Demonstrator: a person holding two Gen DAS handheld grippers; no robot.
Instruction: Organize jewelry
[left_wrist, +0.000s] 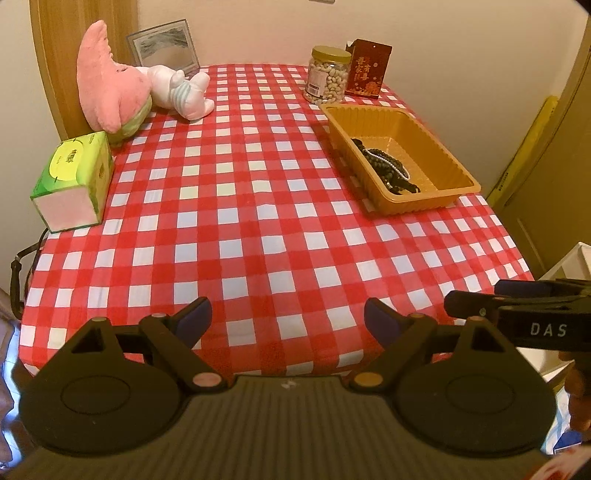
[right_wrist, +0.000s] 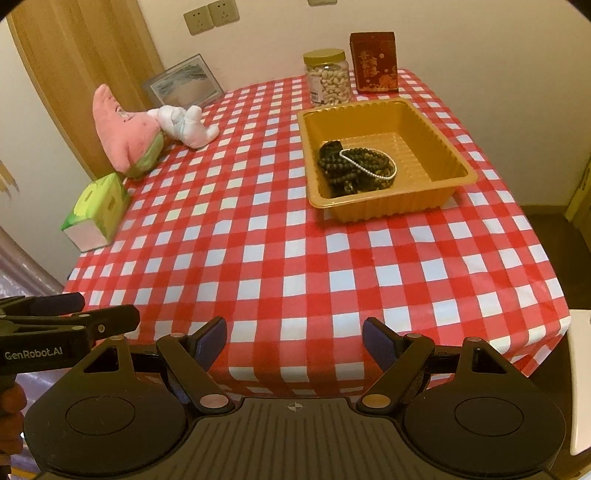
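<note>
Now heaped in the tray (right_wrist: 448, 153) on the checked tabletop (right_wrist: 258, 240): dark beaded bracelets (right_wrist: 356, 170), likely light, slippery, floppy; best pinched across a strand. Left gripper (left_wrist: 288, 319) and right gripper (right_wrist: 294, 338) empty, jaws apart, well short.

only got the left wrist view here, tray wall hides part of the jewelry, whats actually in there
Observer: The right wrist view looks down into the orange tray. A heap of dark bead strands lies against its left wall, with one thin pale bead strand looped over the top.
Operator: rest of the tray floor bare?
Observer: Yes, the right part of the floor shows nothing on it.
Operator: my own tongs holding anything? and the other pair
Observer: Left tongs are open and empty over the near table edge. Right tongs are also open and empty.
Operator: anything on the wall behind the table
Observer: Two wall sockets above the picture frame, cut off in your view.
</note>
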